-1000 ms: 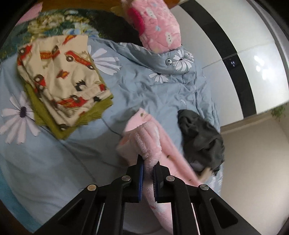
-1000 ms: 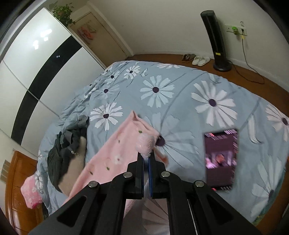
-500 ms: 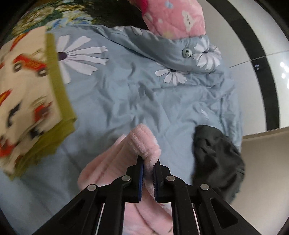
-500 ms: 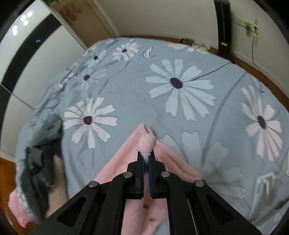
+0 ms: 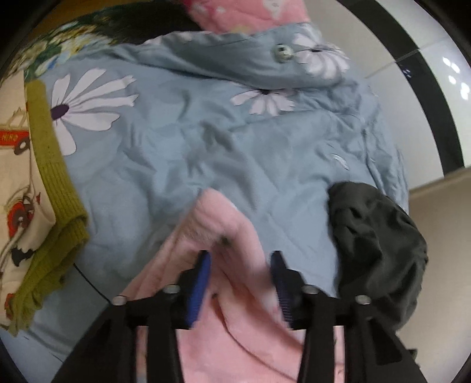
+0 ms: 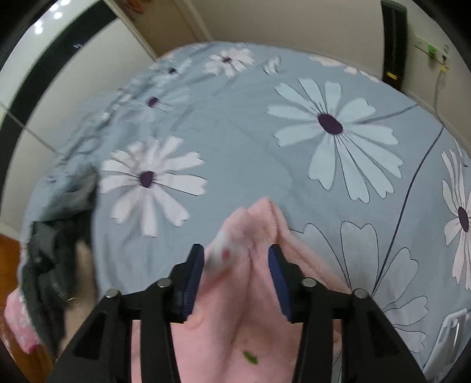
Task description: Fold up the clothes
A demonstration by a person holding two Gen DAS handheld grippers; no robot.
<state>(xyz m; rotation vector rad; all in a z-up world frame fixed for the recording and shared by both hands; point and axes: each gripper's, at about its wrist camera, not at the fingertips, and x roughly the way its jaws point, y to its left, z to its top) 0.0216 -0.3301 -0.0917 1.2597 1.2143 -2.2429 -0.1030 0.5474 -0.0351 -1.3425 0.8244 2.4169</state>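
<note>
A fluffy pink garment (image 5: 235, 309) lies on the blue daisy-print bed cover (image 5: 235, 147). My left gripper (image 5: 241, 265) stands open over one end of it, the blue pads apart with the pink cloth lying loose between them. In the right wrist view the same pink garment (image 6: 250, 294) lies on the cover (image 6: 235, 147), and my right gripper (image 6: 237, 256) is open above its bunched corner. Neither gripper holds the cloth.
A folded stack of car-print cloth (image 5: 14, 191) on a green knit (image 5: 56, 191) lies at the left. A crumpled dark grey garment (image 5: 379, 250) sits at the bed's right edge, also in the right wrist view (image 6: 56, 241). A pink pillow (image 5: 250, 11) lies behind. A black tower fan (image 6: 394, 41) stands by the wall.
Both grippers were shut on the pink garment; now both have opened and let it go. They have come lower and closer to the bed, and the garment rests on the cover.
</note>
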